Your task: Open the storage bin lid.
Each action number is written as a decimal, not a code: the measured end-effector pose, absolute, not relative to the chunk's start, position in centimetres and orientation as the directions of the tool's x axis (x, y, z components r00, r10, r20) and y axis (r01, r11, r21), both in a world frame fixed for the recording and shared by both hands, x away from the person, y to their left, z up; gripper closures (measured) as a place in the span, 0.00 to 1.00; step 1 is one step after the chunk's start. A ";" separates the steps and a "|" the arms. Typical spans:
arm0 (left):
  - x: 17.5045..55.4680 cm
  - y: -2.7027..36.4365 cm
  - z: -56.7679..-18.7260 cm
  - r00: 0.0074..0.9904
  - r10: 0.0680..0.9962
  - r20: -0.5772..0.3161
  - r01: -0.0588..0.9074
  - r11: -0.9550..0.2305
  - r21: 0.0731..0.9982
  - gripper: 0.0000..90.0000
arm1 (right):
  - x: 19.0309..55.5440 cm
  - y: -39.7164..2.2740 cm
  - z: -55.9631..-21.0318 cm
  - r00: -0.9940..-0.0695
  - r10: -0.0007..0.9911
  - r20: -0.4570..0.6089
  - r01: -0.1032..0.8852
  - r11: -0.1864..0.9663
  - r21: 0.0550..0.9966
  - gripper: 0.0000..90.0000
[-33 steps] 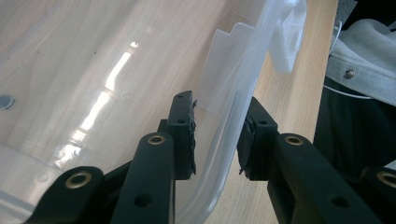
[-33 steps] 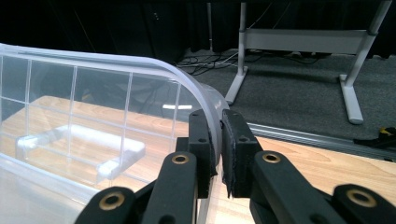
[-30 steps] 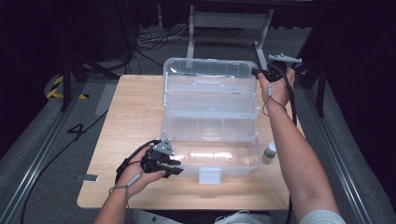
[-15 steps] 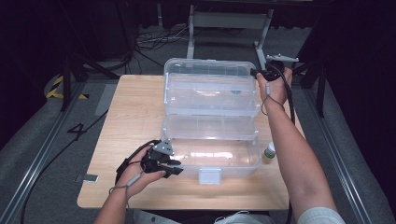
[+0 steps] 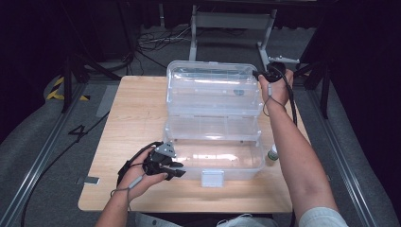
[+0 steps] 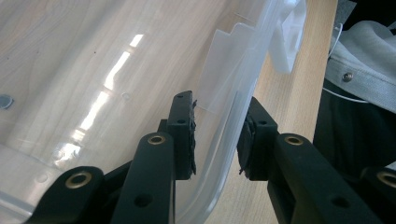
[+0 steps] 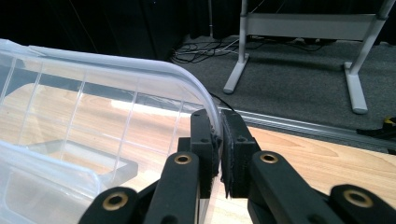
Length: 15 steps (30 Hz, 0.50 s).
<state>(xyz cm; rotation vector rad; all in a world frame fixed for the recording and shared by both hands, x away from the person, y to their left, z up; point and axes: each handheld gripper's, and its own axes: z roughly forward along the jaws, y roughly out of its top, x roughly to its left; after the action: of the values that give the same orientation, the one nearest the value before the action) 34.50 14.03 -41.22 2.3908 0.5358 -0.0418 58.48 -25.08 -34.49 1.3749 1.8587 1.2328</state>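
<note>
small bottle (image 5: 272,154) on wooden table (image 5: 137,118), metal stand (image 5: 231,21) behind.

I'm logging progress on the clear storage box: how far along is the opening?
Done: the lid stands raised behind the box base, its white latch free. In hand: the right gripper pinches the lid's rim, while the left gripper straddles the base's front wall, jaws apart. Left: letting go; a small bottle waits beside the box.
</note>
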 end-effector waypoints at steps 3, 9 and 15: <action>34.5 14.0 -41.2 0.915 0.367 -0.168 0.388 -0.686 0.616 0.78 | 58.6 -25.1 -34.6 -0.354 0.928 0.111 0.465 0.072 0.882 0.94; 34.5 14.0 -41.2 0.915 0.367 -0.169 0.388 -0.685 0.616 0.78 | 58.9 -25.2 -34.9 -0.357 0.927 0.116 0.472 0.072 0.879 0.94; 34.5 14.0 -41.2 0.915 0.367 -0.169 0.388 -0.685 0.616 0.78 | 59.1 -25.2 -35.1 -0.361 0.925 0.120 0.476 0.072 0.876 0.94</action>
<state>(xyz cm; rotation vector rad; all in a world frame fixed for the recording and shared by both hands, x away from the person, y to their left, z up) 34.52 14.04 -41.22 2.3901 0.5354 -0.0415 59.11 -25.22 -35.06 1.3853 1.8789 1.2360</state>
